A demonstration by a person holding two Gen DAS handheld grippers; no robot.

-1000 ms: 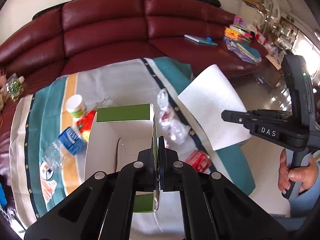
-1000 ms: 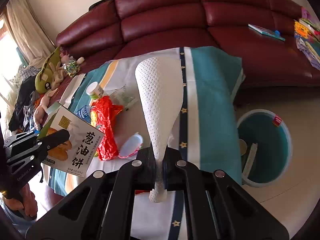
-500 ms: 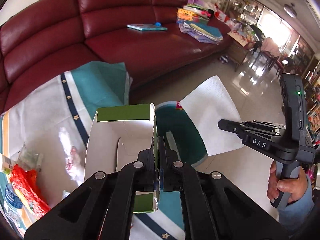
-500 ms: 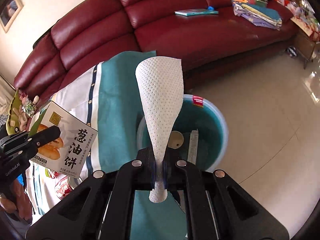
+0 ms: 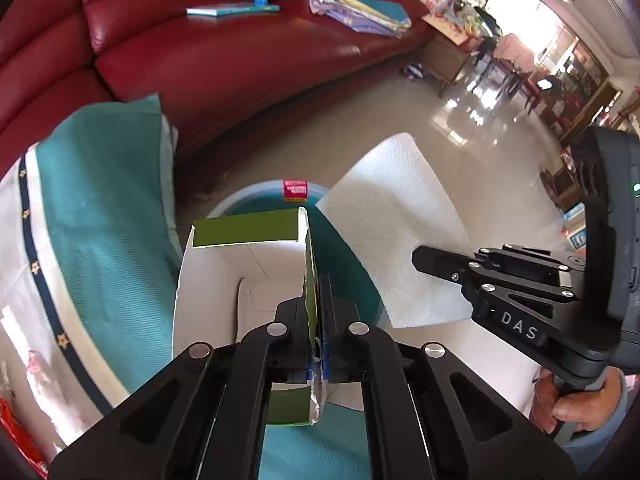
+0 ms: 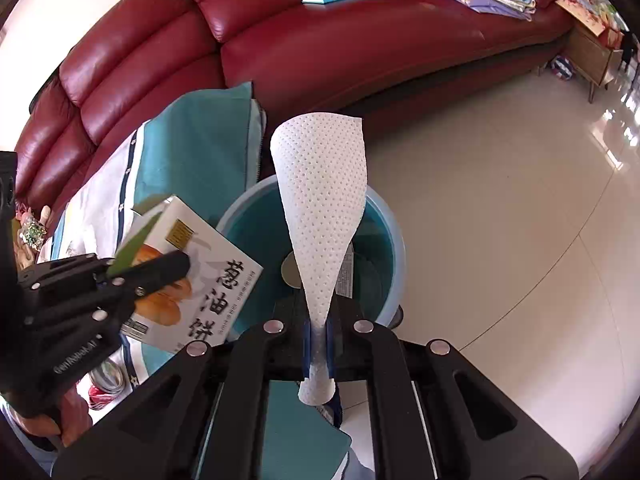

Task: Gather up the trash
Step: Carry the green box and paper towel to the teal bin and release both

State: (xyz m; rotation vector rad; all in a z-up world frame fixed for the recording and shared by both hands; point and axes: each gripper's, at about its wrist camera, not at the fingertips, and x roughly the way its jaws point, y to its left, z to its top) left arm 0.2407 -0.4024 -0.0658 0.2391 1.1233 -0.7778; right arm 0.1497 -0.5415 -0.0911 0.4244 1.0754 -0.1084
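Trash in both claws: left gripper (image 5: 318, 344) pinches an opened white-and-green cardboard food box (image 5: 240, 264), right gripper (image 6: 318, 336) clamps a white dimpled paper towel (image 6: 324, 200), both above the round teal plastic bin (image 6: 384, 236); release comes next.

Dark red, teal and white fill the room.
The sofa (image 6: 360, 40) is glossy dark red leather. The cloth (image 5: 100, 248) is teal with white bands, a navy stripe and small gold stars. The bin (image 6: 384, 232) is pale blue outside, teal inside, with a pink sticker on the rim. The paper towel (image 6: 324, 208) is white with a dimpled dot pattern. The box (image 6: 208, 280) is white with black characters, a green edge and orange-brown food pictured. Both grippers are black. The floor (image 6: 500, 220) is shiny cream tile.
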